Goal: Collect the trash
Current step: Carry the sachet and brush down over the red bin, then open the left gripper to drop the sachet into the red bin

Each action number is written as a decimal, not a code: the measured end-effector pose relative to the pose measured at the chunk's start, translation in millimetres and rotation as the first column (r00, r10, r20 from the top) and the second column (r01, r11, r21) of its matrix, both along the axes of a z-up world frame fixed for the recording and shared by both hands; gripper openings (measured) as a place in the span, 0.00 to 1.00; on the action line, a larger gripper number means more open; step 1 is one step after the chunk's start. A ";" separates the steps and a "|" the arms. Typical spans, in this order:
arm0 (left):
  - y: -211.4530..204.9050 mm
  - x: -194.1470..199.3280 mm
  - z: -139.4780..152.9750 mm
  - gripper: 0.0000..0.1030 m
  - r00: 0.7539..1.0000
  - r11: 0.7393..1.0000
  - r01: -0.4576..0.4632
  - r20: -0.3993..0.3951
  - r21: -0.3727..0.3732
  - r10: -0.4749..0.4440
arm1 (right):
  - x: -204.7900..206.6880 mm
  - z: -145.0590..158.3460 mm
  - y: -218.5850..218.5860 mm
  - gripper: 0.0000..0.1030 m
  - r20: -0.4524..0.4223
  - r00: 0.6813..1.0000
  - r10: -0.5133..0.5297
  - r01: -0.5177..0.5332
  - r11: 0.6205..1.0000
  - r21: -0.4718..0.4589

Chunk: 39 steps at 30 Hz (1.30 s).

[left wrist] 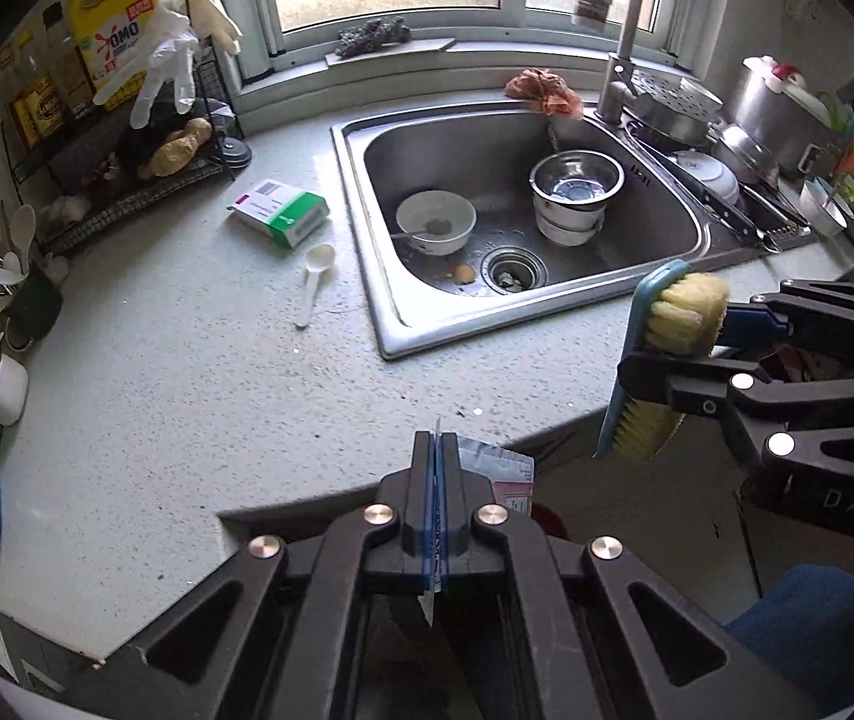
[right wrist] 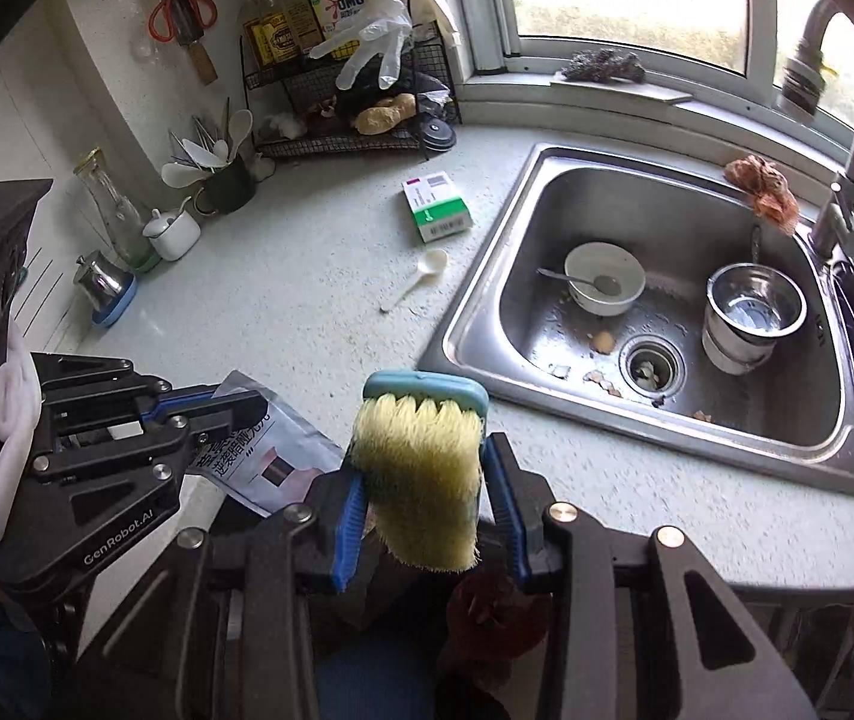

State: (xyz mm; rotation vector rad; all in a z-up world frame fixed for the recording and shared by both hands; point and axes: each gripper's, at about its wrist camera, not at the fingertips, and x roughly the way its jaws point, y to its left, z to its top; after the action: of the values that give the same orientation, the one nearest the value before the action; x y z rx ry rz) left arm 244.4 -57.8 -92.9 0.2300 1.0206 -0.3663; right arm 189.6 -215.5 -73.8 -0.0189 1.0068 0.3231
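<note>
Counter: speckled grey kitchen worktop [left wrist: 157, 372], steel sink [left wrist: 361, 192] far right
Left gripper [left wrist: 438, 450]: clamped tight on flat printed foil packet [right wrist: 271, 450], near edge
Right gripper [right wrist: 421, 480]: partly open, squeezing blue-backed yellow-bristle scrub brush [right wrist: 421, 456]

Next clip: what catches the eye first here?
The right tongs grip a blue-backed scrub brush with yellow bristles over the counter's front edge. The left tongs pinch a grey printed packet beside it. Behind lies the steel sink with dirty bowls and scraps.
</note>
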 end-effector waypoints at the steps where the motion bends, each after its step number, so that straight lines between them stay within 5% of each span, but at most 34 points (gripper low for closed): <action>1: -9.2 -4.8 -3.7 0.00 1.000 1.000 0.015 -0.006 0.001 -0.015 | -5.4 -0.8 -5.7 0.34 -0.005 1.000 -0.017 0.017 1.000 -0.004; 10: -75.2 -23.6 -31.0 0.00 0.988 0.989 0.146 -0.054 0.011 -0.145 | -38.6 -30.0 -57.0 0.34 -0.076 0.987 -0.142 0.139 0.990 -0.037; 17: -97.9 -34.0 -78.4 0.00 0.969 0.981 0.194 -0.162 0.026 -0.188 | -56.4 -75.8 -76.6 0.34 -0.159 0.965 -0.208 0.204 0.978 -0.036; 26: -97.3 -44.5 -169.0 0.00 0.952 0.983 0.182 -0.256 0.031 -0.168 | -64.1 -158.8 -77.3 0.34 -0.250 0.939 -0.238 0.242 0.970 -0.016; 39: -104.7 -37.3 -351.0 0.00 0.929 0.983 0.185 -0.330 0.016 -0.170 | -64.2 -328.1 -87.6 0.34 -0.311 0.903 -0.296 0.308 0.951 -0.013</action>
State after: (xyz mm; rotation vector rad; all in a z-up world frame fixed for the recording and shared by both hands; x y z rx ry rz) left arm 207.0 -162.6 -443.9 0.3116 1.3418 -0.5587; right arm 125.4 -303.1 -401.9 0.2271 1.2959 0.0580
